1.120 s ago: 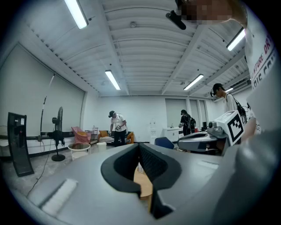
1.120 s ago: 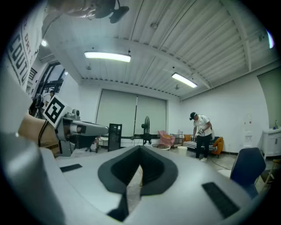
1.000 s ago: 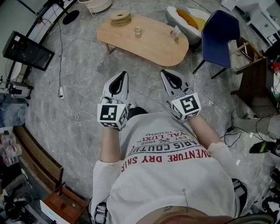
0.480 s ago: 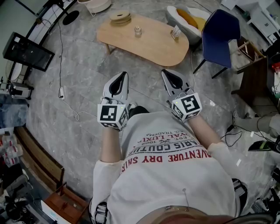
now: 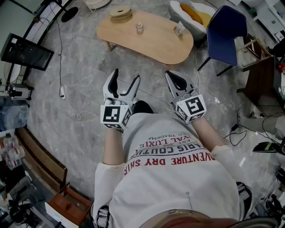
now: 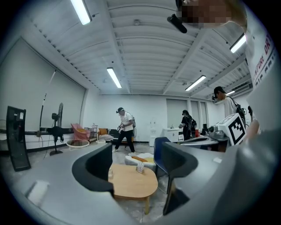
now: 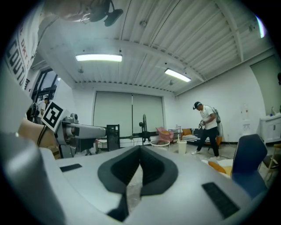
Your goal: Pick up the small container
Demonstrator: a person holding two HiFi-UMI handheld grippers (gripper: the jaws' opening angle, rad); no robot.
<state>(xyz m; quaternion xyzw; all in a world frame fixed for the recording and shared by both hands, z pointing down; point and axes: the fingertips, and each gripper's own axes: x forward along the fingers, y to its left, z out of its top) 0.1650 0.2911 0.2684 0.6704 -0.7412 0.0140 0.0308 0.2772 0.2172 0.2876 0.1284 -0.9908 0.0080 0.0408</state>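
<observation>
Head view: the small container (image 5: 139, 27) on the table (image 5: 151, 42) is too small to tell its material or contents. Print on the card stand (image 5: 179, 30) cannot be read. A white round object (image 5: 95, 3) is cut off by the top edge. A dark shoe (image 5: 141, 107) is partly hidden by the shirt (image 5: 173, 178).

Left gripper view: the left gripper (image 6: 134, 169), jaws opening with nothing between them, covers the table's left end and part of the blue chair (image 6: 158, 154).

Bare grey floor (image 5: 84, 71) lies open up to the low wooden desk (image 5: 156, 44). On the desk, a small container (image 5: 140, 27), a card holder (image 5: 179, 30) and a round wooden stack (image 5: 121, 12) stand well apart. A blue chair (image 5: 227, 31) crowds its right end. A cable (image 5: 60, 62) trails across the floor at left.
</observation>
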